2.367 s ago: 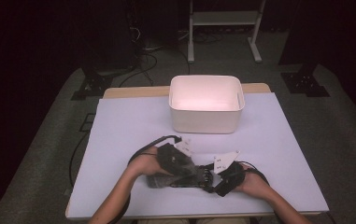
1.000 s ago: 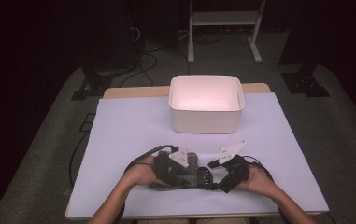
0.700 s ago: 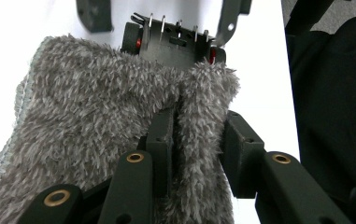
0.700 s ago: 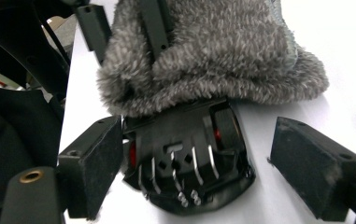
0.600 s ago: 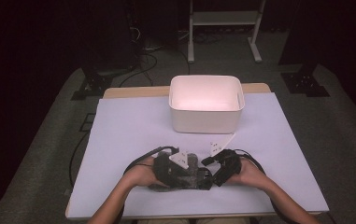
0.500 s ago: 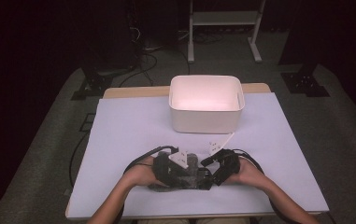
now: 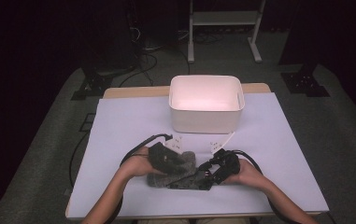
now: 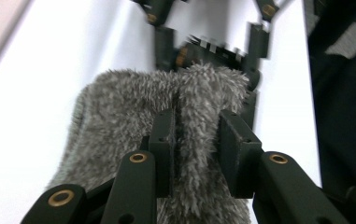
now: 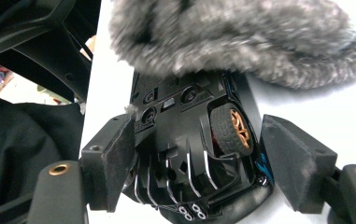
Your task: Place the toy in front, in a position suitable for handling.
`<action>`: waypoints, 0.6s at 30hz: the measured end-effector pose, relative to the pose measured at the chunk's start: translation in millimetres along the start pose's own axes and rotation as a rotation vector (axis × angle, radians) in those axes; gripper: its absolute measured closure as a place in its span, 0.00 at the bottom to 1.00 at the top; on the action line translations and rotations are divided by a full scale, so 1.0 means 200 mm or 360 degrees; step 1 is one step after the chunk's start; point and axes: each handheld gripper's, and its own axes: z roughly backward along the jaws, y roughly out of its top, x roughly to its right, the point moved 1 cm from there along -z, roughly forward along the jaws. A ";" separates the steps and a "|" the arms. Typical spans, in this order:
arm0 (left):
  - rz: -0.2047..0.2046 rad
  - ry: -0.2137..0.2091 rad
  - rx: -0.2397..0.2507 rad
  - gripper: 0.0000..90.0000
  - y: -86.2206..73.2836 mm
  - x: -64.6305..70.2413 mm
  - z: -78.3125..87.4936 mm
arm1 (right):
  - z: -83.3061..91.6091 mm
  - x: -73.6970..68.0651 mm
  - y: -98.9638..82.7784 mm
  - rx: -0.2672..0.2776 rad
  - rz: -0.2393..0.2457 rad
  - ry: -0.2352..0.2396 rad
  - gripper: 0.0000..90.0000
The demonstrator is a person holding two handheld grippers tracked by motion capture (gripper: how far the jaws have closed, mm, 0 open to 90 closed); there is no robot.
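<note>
Both hands have drawn together near the front edge since the earlier frames, right gripper [image 7: 211, 169] now in against the toy car [image 7: 190, 181] instead of out to the side. White table [image 7: 133, 121] carries a white bin [image 7: 206, 103] at the back centre, well apart from the hands. Grey fuzzy sock [image 7: 178, 169] lies at the front centre, between the two hands, partly over the car. Left gripper [image 8: 195, 140] is clamped on a fold of the sock [image 8: 119, 121], fur squeezed between its pads. Black toy car [image 9: 189, 154] lies underside up, one wheel with an orange hub showing, its far end under the sock [image 9: 241, 37]. Right gripper [image 9: 203, 158] jaws sit on either side of the car and have just been closing; left pad about touching, right pad apart from it, not gripping yet.
</note>
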 end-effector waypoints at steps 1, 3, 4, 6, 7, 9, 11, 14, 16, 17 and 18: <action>0.0013 0.0008 0.0012 0.76 0.00 -0.01 0.00 | 0.00 0.00 0.00 0.0000 0.0000 0.0000 0.31; 0.0034 0.0018 0.0013 0.76 0.01 -0.03 0.01 | 0.00 -0.02 0.00 0.0006 0.0037 -0.0020 0.31; 0.0056 0.0025 0.0011 0.76 0.02 -0.04 0.01 | 0.00 -0.04 0.00 0.0003 0.0081 -0.0060 0.32; 0.0066 0.0022 0.0009 0.76 0.03 -0.05 0.01 | 0.00 -0.06 0.00 0.0008 0.0110 -0.0084 0.32; 0.0072 0.0014 0.0010 0.76 0.03 -0.06 0.00 | 0.01 -0.09 0.00 0.0015 0.0167 -0.0136 0.32; 0.0081 -0.0006 -0.0005 0.76 0.04 -0.06 -0.01 | 0.01 -0.11 0.00 0.0018 0.0207 -0.0162 0.32; 0.0093 -0.0051 -0.0006 0.76 0.04 -0.06 -0.03 | 0.01 -0.14 -0.01 0.0019 0.0278 -0.0211 0.32; 0.0104 -0.0133 -0.0008 0.76 0.02 -0.04 -0.05 | 0.01 -0.19 -0.01 0.0017 0.0366 -0.0282 0.33; 0.0098 -0.0153 -0.0021 0.76 0.01 -0.03 -0.06 | 0.01 -0.21 -0.02 0.0013 0.0398 -0.0304 0.33; 0.0100 -0.0154 -0.0012 0.76 0.00 -0.02 -0.06 | 0.01 -0.21 -0.02 0.0013 0.0398 -0.0304 0.33; 0.0090 -0.0149 -0.0006 0.77 0.00 -0.01 -0.06 | 0.01 -0.22 -0.02 0.0008 0.0427 -0.0328 0.33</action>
